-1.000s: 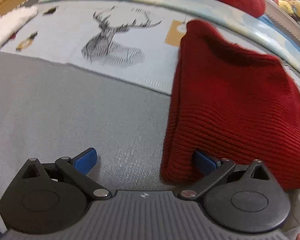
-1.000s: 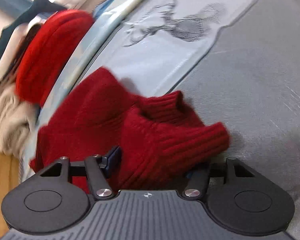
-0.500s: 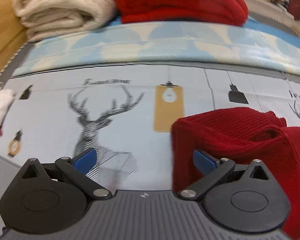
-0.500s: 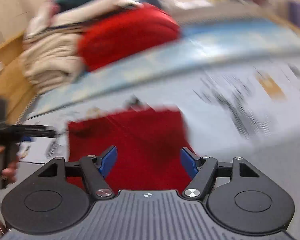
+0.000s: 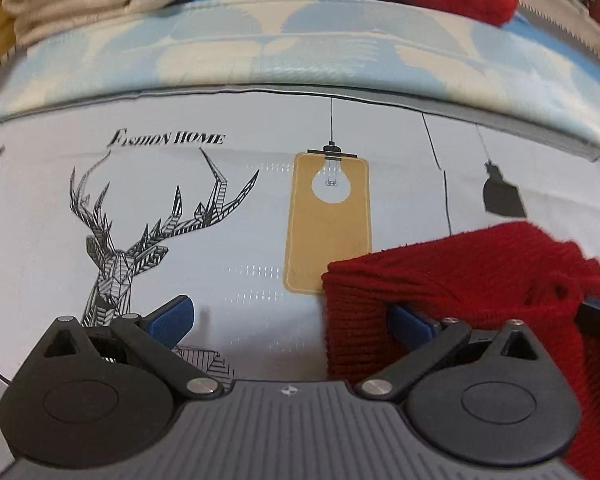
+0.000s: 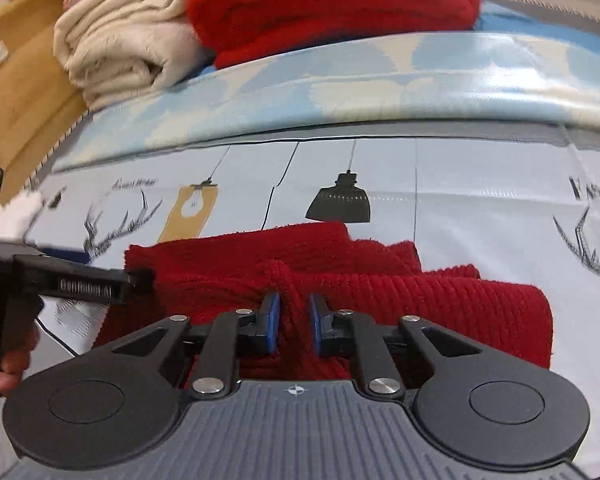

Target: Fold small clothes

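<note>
A folded red knit sweater [image 6: 440,304] lies on the printed sheet. My right gripper [image 6: 294,318] is shut on a ridge of its near edge, blue pads pinching the knit. In the left wrist view the sweater [image 5: 460,280] fills the lower right. My left gripper [image 5: 292,320] is open wide; its right fingertip [image 5: 408,322] is tucked under the sweater's left edge, its left fingertip [image 5: 172,316] is over bare sheet. The left gripper also shows in the right wrist view [image 6: 80,282] at the sweater's left corner.
A sheet with deer and lamp prints [image 5: 220,220] covers the surface. Behind a light-blue patterned band [image 6: 340,80] sit a folded cream garment [image 6: 128,40] and a folded red garment [image 6: 332,4]. A wooden surface [image 6: 16,60] is at the far left.
Both grippers swung round to face the stacked clothes, and the sweater moved onto the printed sheet. My right gripper went from open to shut on the sweater. My left gripper stayed open.
</note>
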`<state>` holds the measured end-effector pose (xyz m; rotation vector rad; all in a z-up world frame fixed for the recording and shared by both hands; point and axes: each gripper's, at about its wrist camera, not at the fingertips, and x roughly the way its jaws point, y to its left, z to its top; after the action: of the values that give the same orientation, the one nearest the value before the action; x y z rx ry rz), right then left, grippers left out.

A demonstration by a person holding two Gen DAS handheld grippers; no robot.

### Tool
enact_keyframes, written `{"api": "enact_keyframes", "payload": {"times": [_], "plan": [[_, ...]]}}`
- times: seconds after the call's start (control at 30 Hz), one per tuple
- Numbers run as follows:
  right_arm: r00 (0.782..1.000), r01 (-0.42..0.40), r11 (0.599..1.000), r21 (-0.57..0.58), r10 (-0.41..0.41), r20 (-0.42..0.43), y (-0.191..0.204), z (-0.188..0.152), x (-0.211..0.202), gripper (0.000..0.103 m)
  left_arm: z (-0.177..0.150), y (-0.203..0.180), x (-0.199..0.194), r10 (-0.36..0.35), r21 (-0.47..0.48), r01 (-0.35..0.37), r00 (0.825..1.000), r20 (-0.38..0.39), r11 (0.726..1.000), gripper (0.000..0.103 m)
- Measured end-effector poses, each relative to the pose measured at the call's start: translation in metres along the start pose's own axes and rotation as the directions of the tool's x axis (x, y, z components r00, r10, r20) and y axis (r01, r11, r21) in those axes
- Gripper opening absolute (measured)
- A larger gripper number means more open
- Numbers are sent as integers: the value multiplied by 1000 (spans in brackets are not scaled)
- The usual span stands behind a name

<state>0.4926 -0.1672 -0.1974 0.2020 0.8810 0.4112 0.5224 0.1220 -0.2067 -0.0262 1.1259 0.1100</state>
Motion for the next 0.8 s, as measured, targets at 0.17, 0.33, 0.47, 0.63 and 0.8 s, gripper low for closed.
{"api": "enact_keyframes", "payload": {"times": [0.17, 0.33, 0.47, 0.63, 0.8], "plan": [[998, -4, 998, 65, 0, 64, -6, 1, -30, 16, -8, 9, 2, -6, 22, 6, 1000, 18, 1000, 103], [998, 59, 998, 31, -59, 12, -11, -8, -7, 13, -11, 12, -21, -20, -65, 19, 1000, -15, 998, 103], [997, 47, 993, 105, -53, 50, -9, -14, -58, 51, -41, 4, -91, 7, 13, -8, 998, 57, 1000, 103], [990, 85, 996, 38, -89, 111, 16, -62, -160, 86, -127, -23, -187, 7, 91, -17, 995, 103, 996, 103], [973, 194, 979, 54, -200, 118, 53, -131, -245, 94, -210, -42, -260, 1, 28, -4, 993, 120, 1000, 103]]}}
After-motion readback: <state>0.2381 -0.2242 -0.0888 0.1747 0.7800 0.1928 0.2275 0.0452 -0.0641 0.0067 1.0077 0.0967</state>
